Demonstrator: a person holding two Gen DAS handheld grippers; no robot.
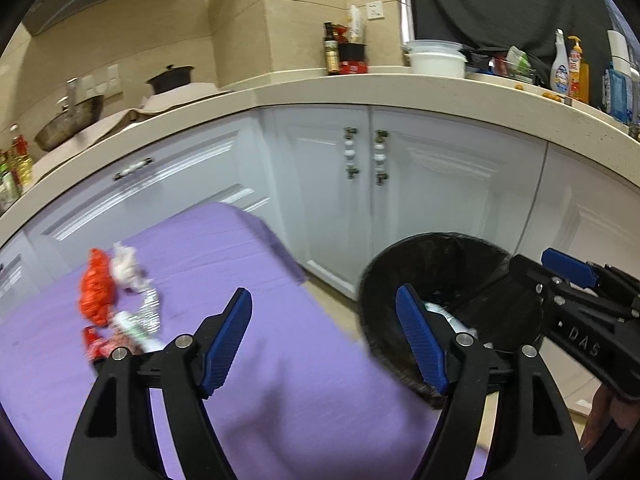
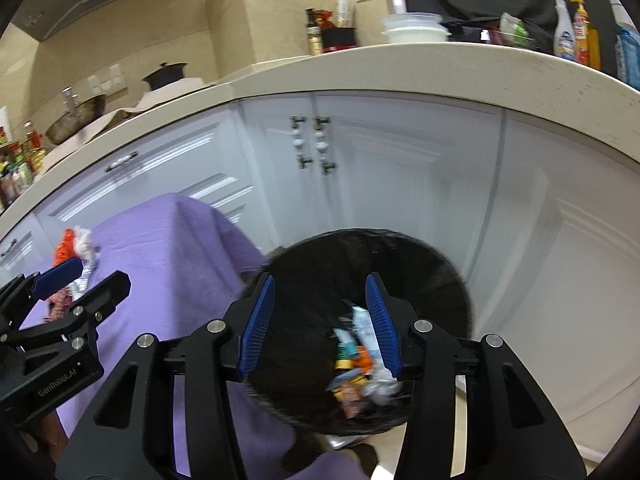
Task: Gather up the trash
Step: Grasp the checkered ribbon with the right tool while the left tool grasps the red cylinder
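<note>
Both tools empty; left tool (image 1: 324, 340) has its jaws wide apart above the purple table (image 1: 224, 264), nothing between the pads; right tool (image 2: 320, 320) is parted too, hanging over the bin (image 2: 440, 276) with nothing gripped; wrappers (image 2: 360, 364) already lie in the bottom of the bin, so part of the job looks done.

Trash left: a pile (image 1: 116, 304) on the table, ahead and left of the left tool; red crumpled bag (image 1: 96, 292), white wad (image 1: 124, 268), foil wrapper (image 1: 150, 308) and a red-white packet (image 1: 100, 344), all touching or overlapping; frames are blurred, so exact edges are hard to read.

Risks, as judgement:
- pile is tangled; closing on one piece may drag a neighbour, which then drops off the table edge onto the floor;
- light crumpled plastic and foil can slip from the ribbed pads if pinched at a loose corner only;
- pads pressing low may catch the purple cloth and pull it, shifting the whole pile;
- bin sits just beside the table corner, below its level; a release short of the rim lands trash on the floor; knocking the rim could tip the bin;
- both tools are near each other by the bin; crossing paths could make them collide;
- motion blur suggests fast movement, which raises the chance of a miss.
</note>
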